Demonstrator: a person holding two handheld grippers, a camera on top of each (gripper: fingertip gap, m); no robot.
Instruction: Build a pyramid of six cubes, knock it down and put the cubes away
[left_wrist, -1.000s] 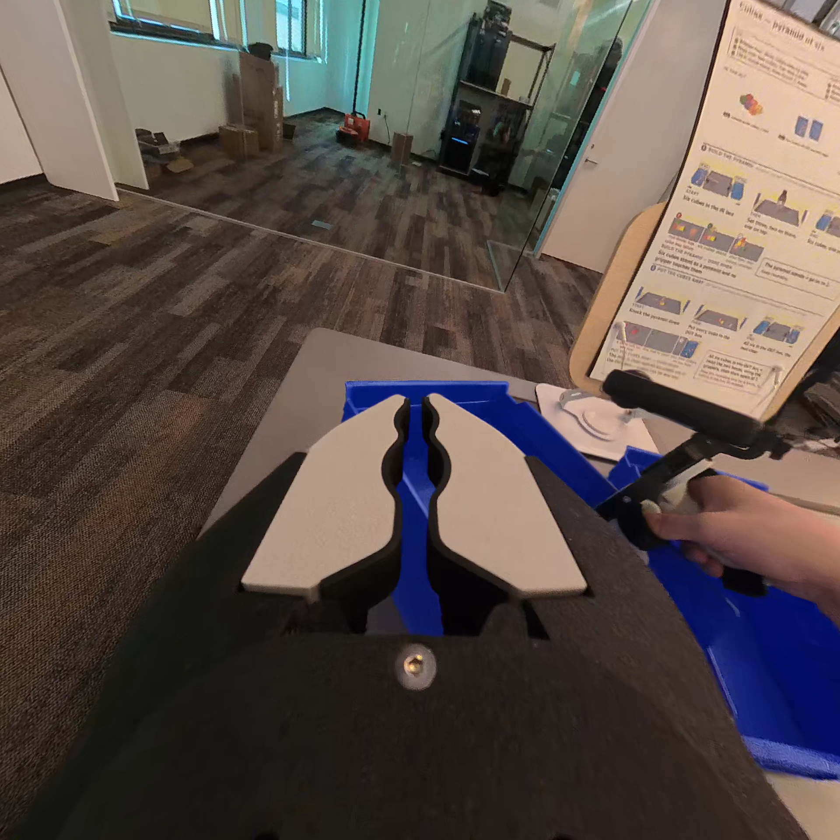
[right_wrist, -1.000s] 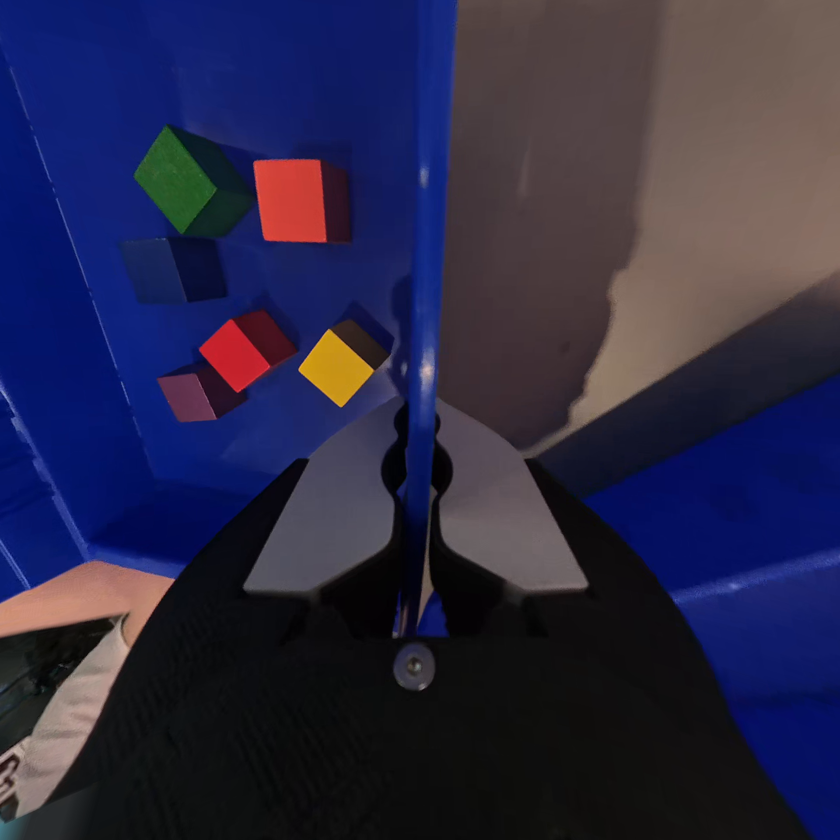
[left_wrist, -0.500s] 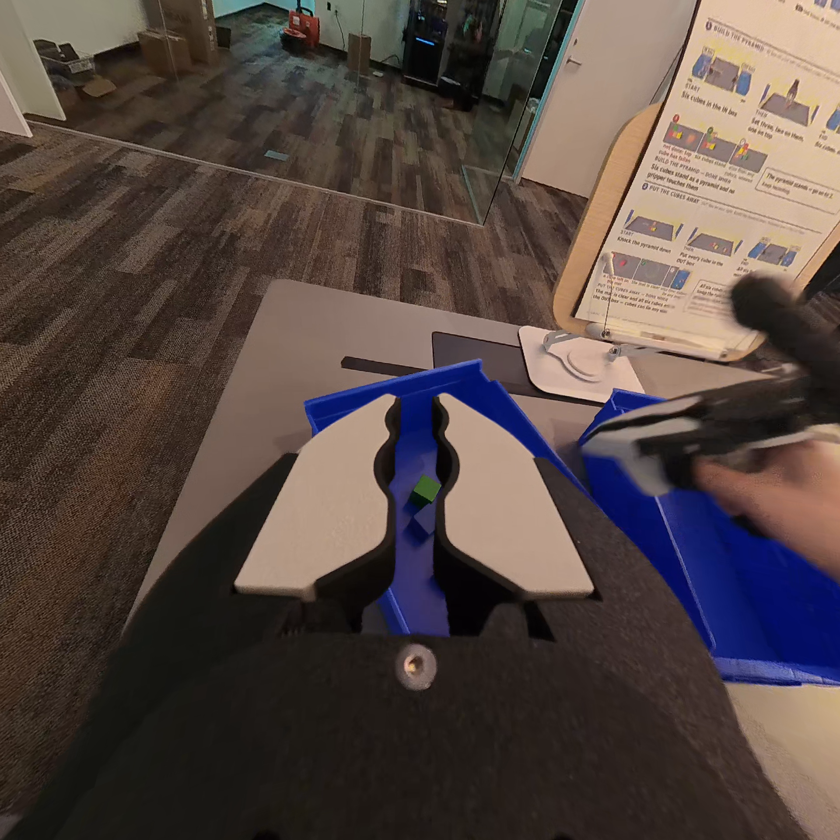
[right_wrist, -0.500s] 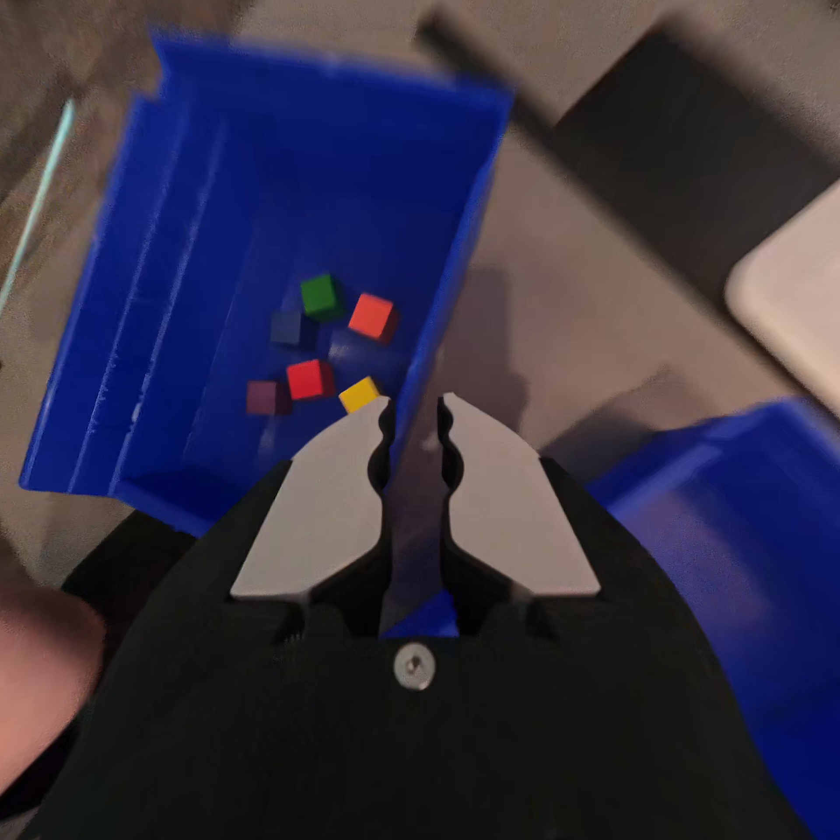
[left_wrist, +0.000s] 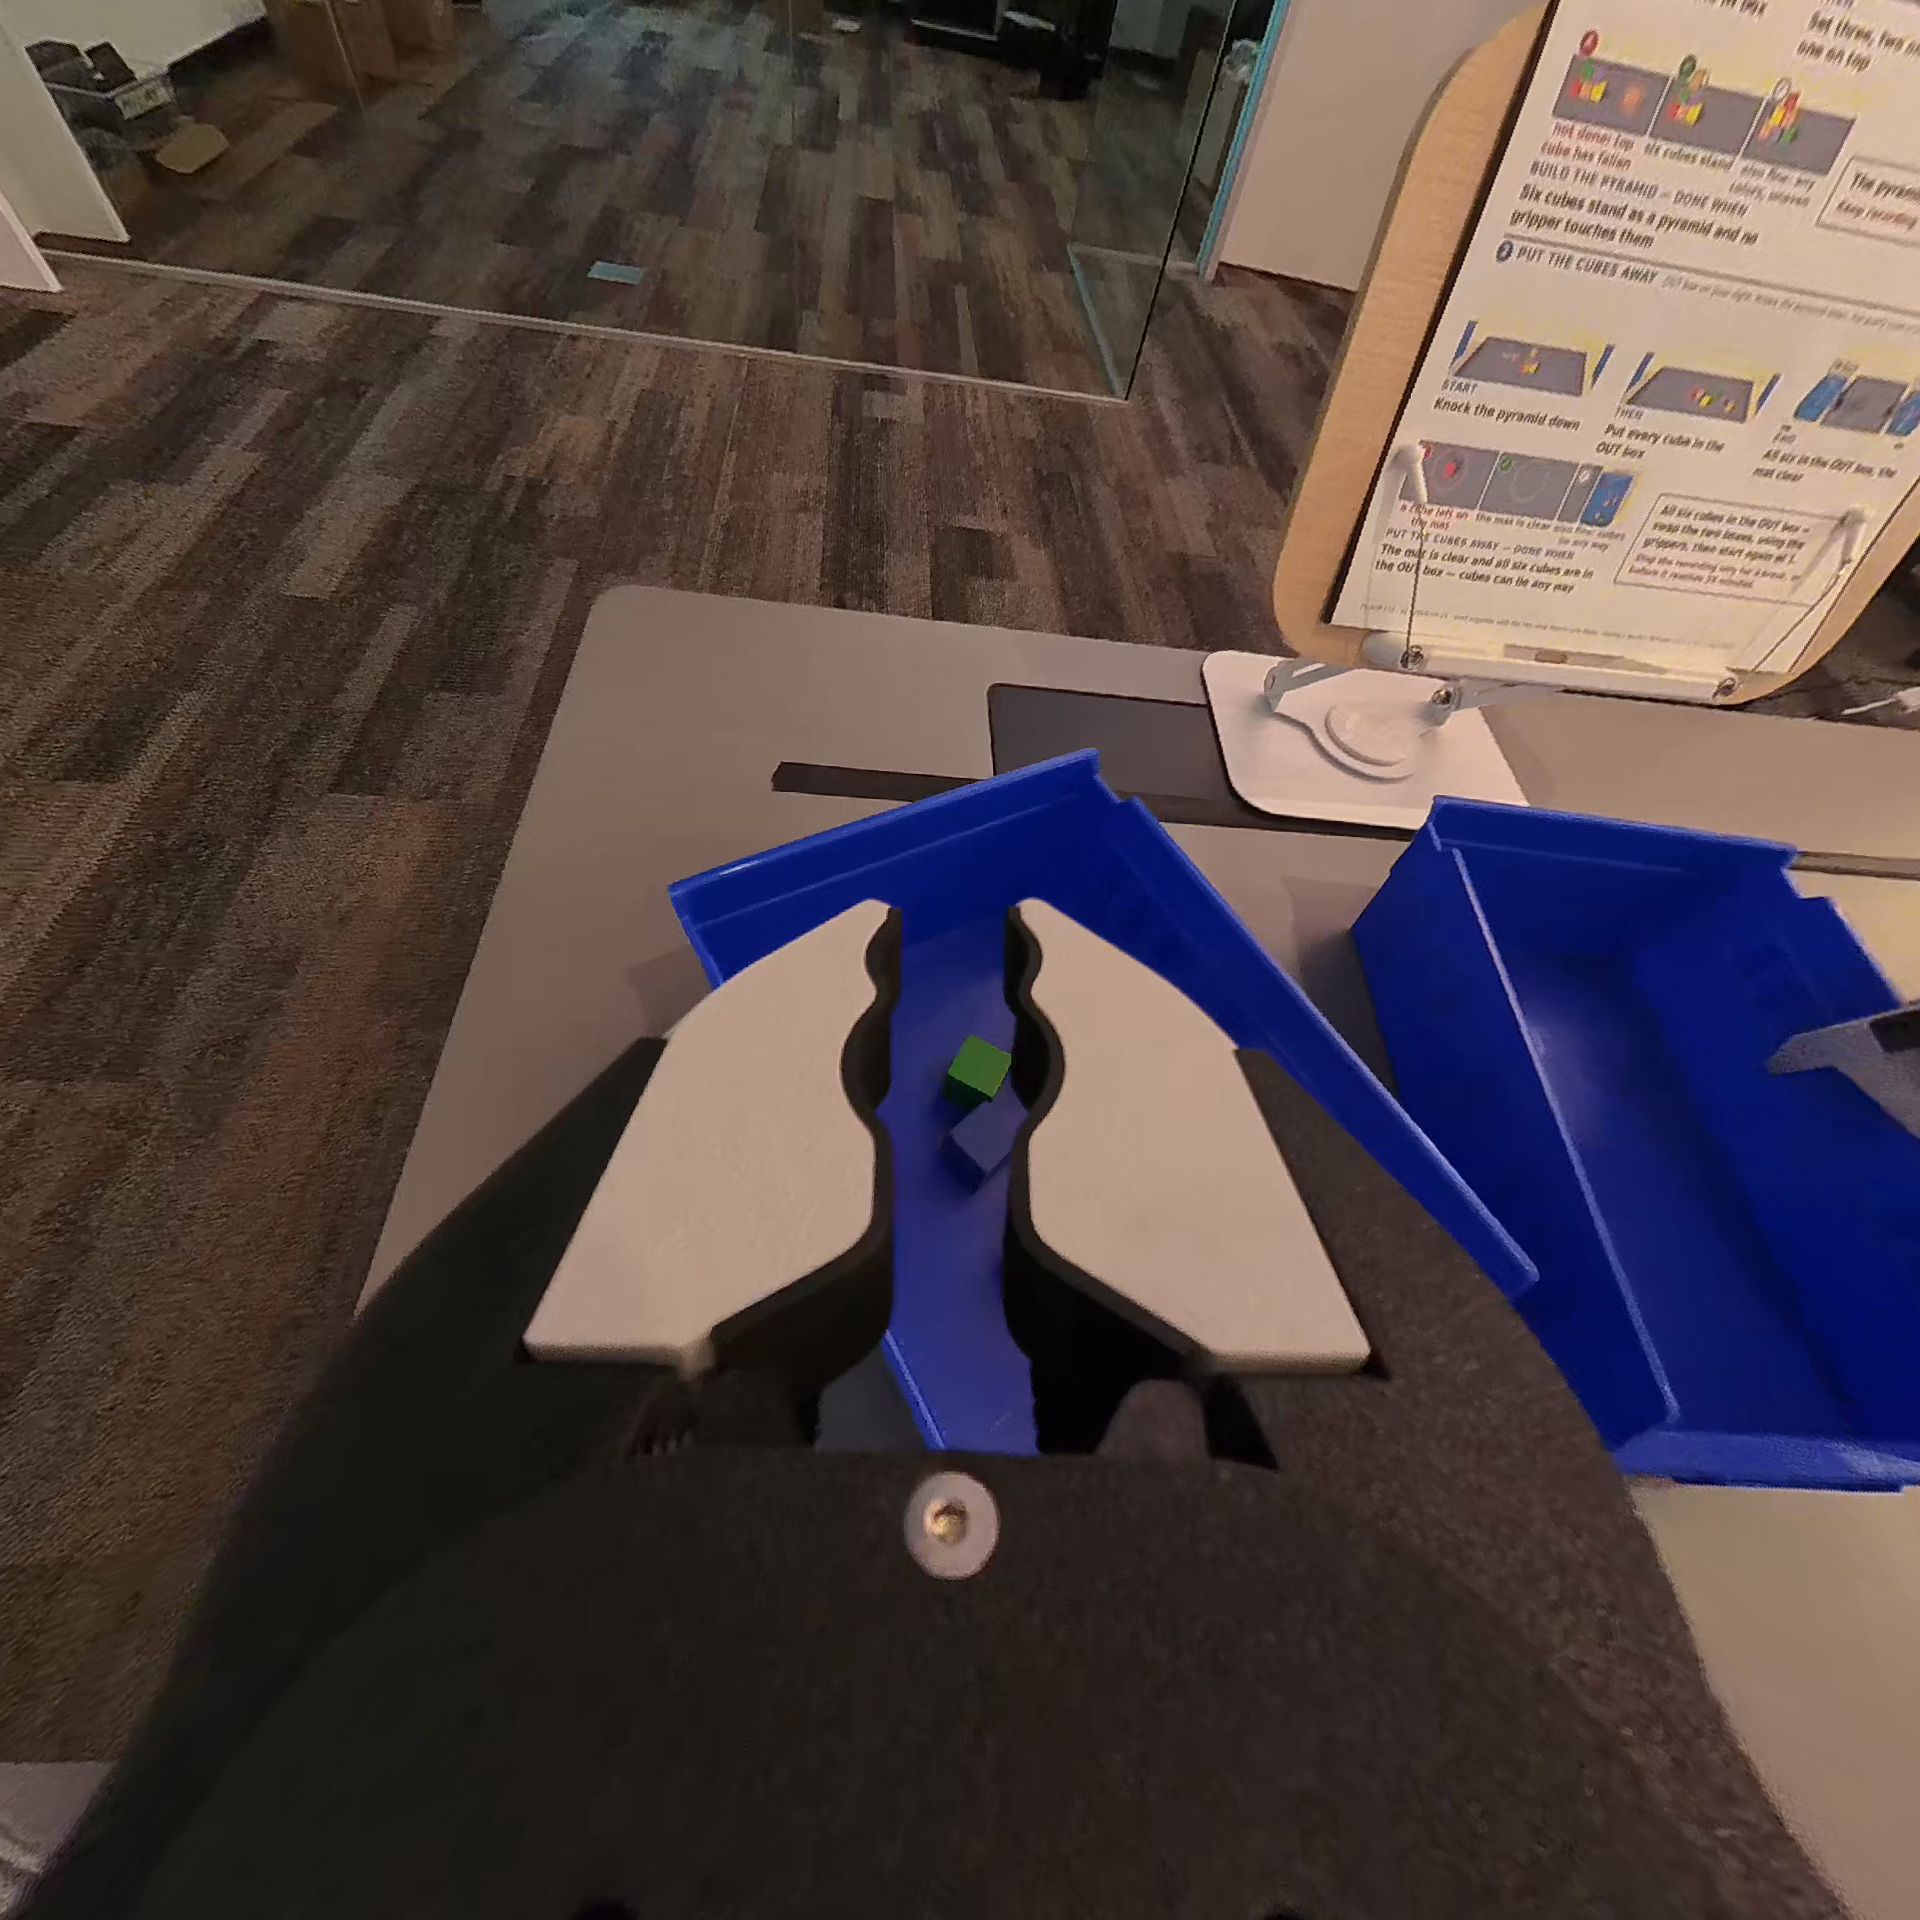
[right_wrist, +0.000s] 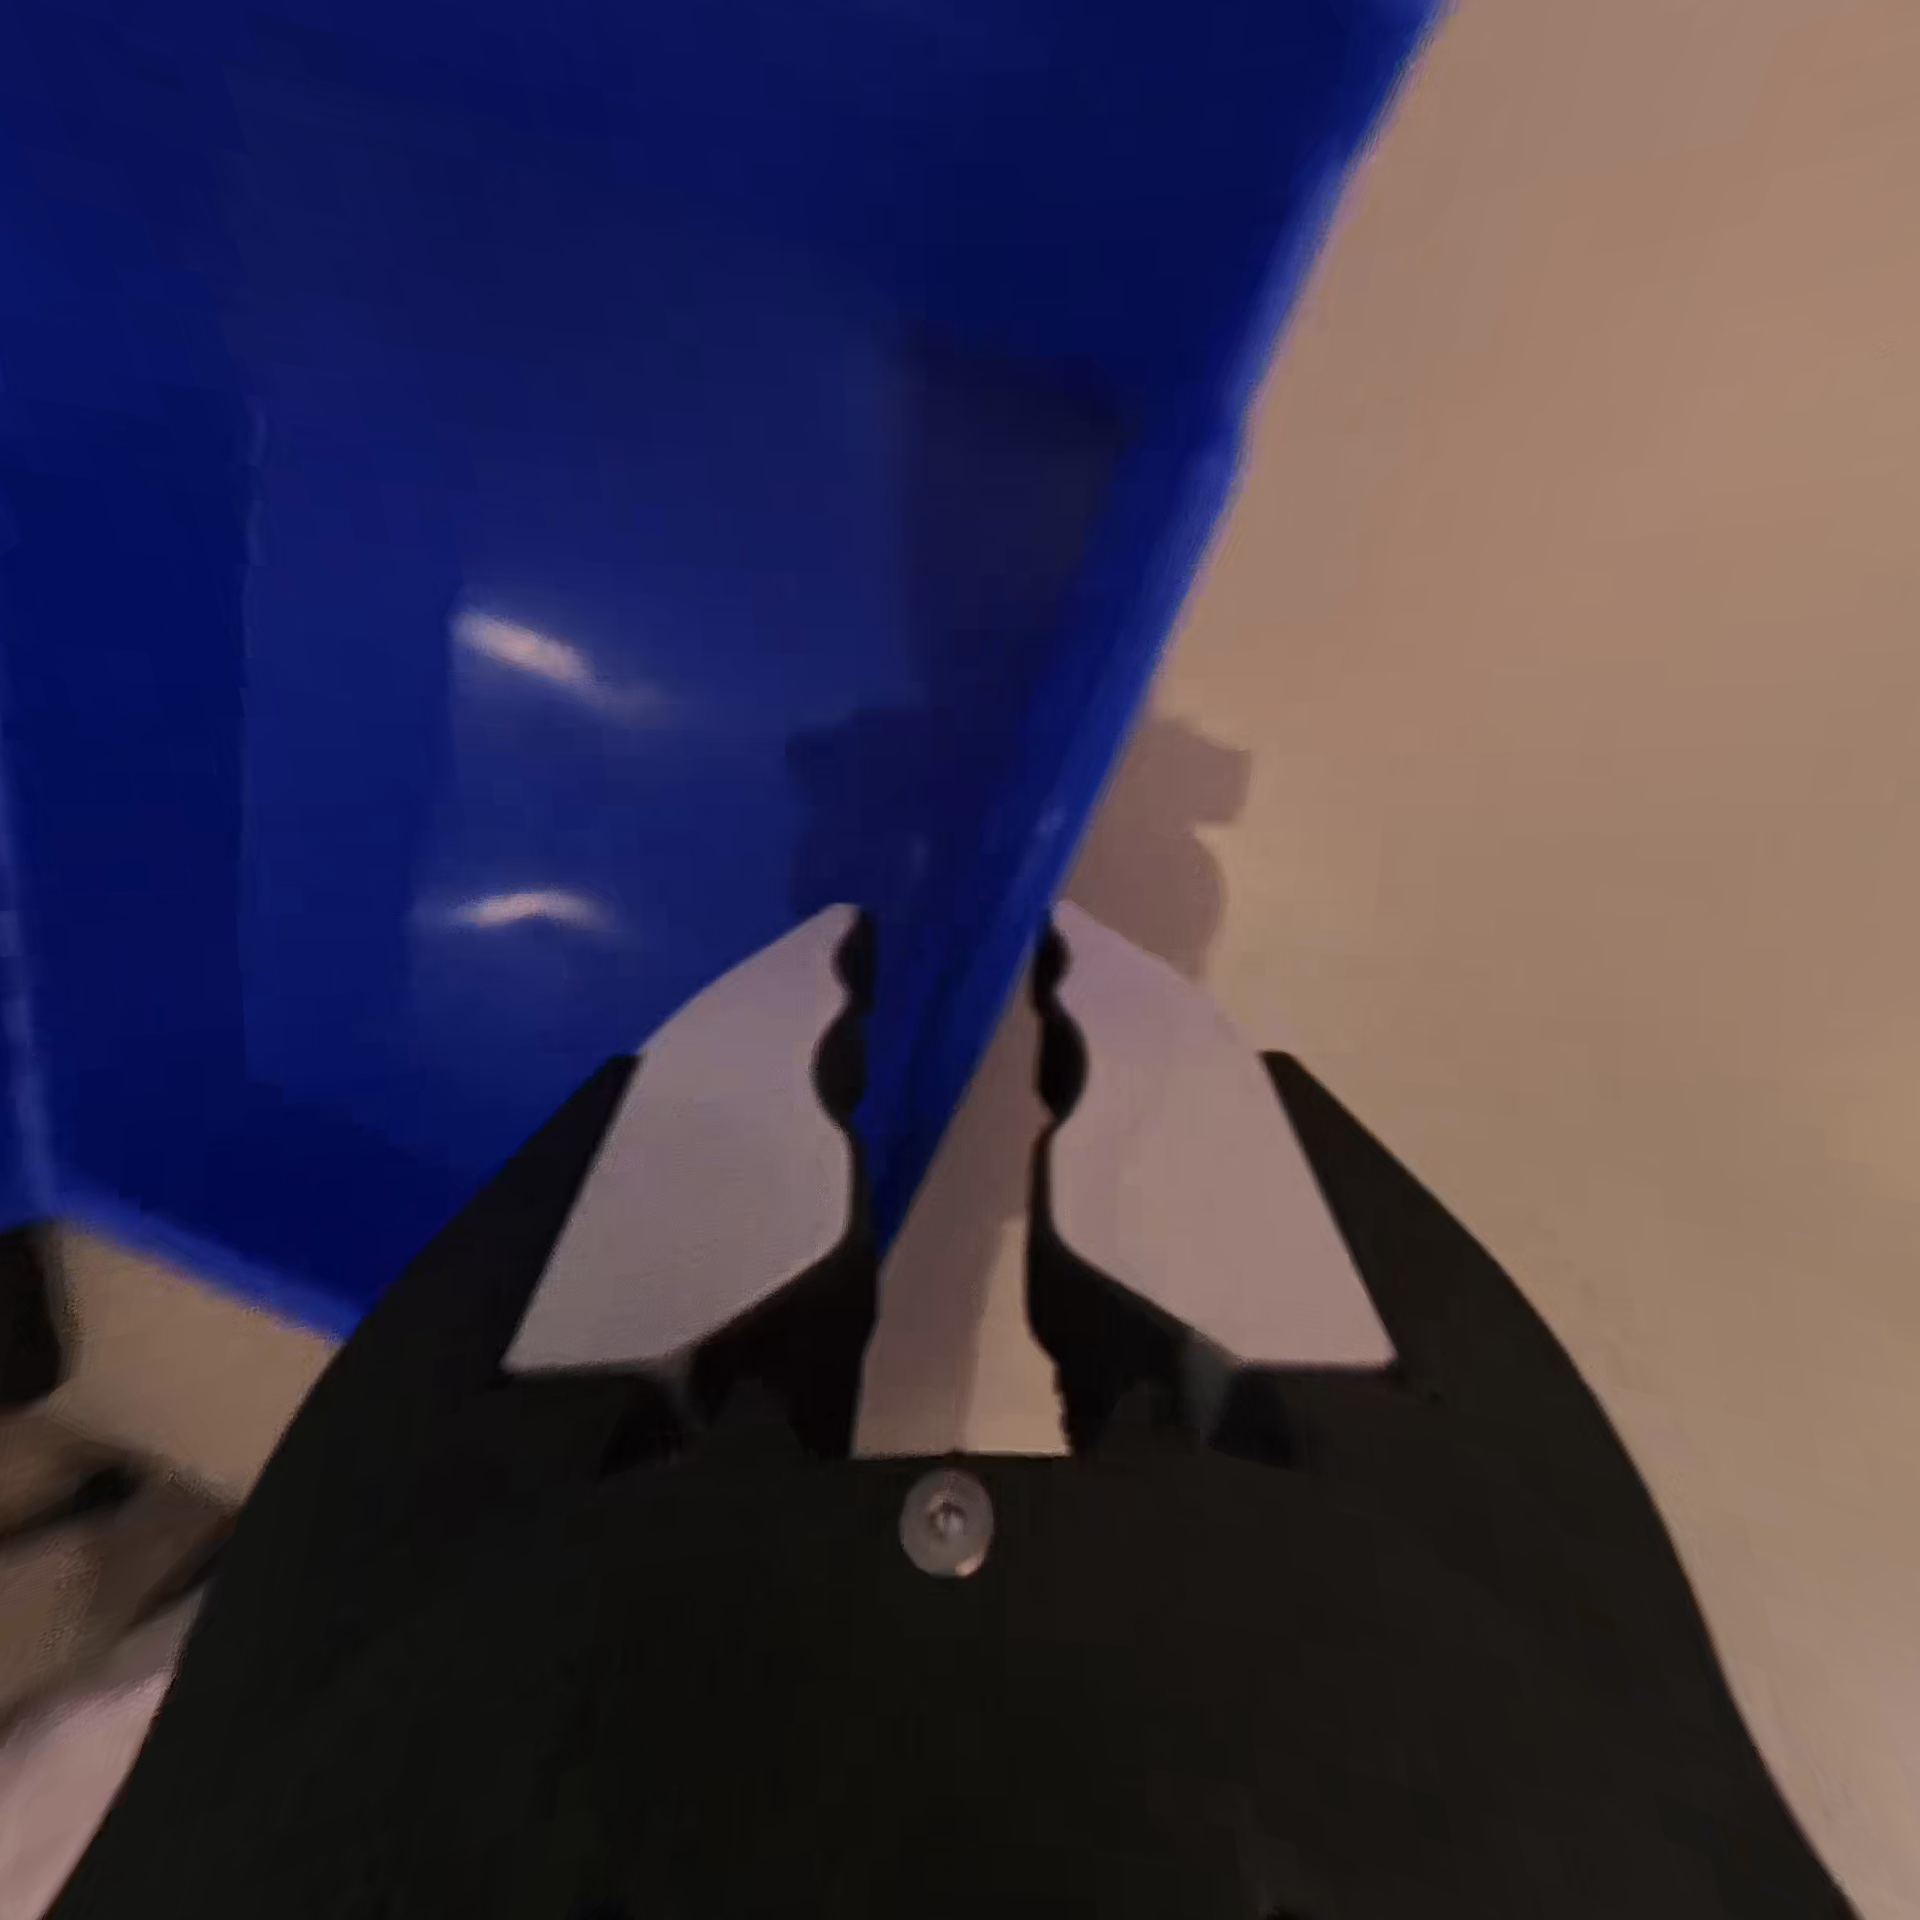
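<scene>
My left gripper is open and empty, held above the near end of the left blue bin. Between its fingers I see a green cube and a dark blue cube on the bin floor; the other cubes are hidden behind the fingers. The right blue bin shows no cubes. My right gripper is open, one finger on each side of that bin's side wall; this view is blurred. One of its fingertips shows at the right edge of the left wrist view.
Both bins stand on a grey table. Behind them lie a dark mat and the white base of a stand holding an instruction board. Carpet floor lies past the table's left and far edges.
My right gripper let go of the left bin's wall, opened and moved to the right bin's wall. My left gripper opened and pulled back higher, so both bins show.
</scene>
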